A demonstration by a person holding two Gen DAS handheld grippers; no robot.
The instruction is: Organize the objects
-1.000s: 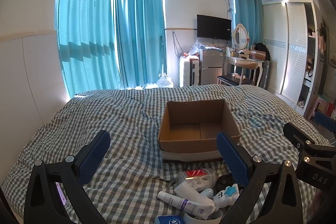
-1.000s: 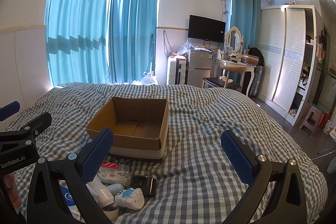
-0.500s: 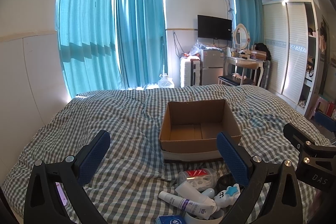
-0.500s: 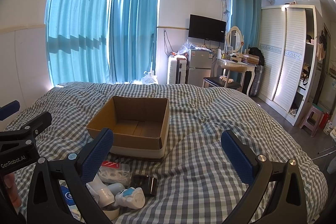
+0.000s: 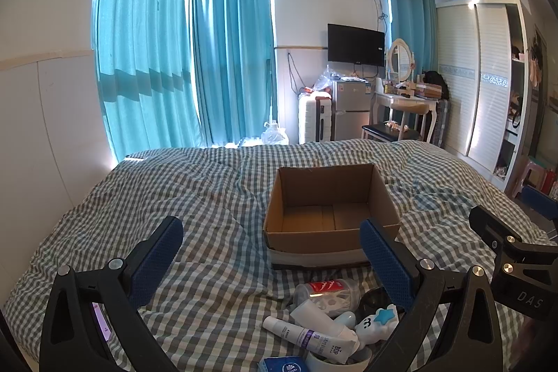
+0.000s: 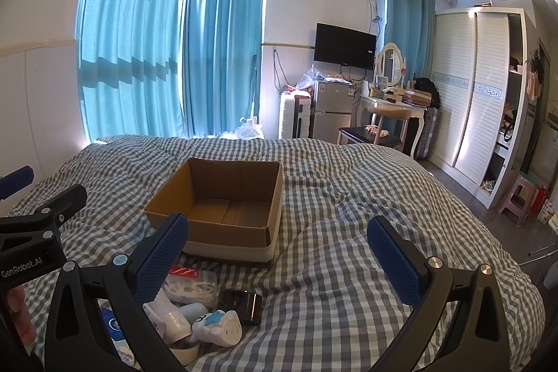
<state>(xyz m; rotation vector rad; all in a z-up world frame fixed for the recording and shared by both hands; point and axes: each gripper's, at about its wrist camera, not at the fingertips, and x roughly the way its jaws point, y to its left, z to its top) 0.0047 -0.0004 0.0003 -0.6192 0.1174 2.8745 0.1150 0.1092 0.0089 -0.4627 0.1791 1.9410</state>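
Daylight through curtains [image 5: 181,58]; sharp focus, fisheye-warped edges.

Checked bed quilt [image 5: 216,197], teal curtains [image 5: 146,58], wall television [image 6: 344,46]

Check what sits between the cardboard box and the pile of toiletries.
Nothing but bare checkered bedspread lies between the cardboard box and the toiletry pile; the left wrist view shows it best.

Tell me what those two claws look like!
Both look alike: the left claw and the right claw have black, triangle-shaped plastic frames with silver screws and dimpled dark-blue rubber finger pads. One body carries white lettering, "GenRobot.AI"; the other reads "DAS". No cables show.
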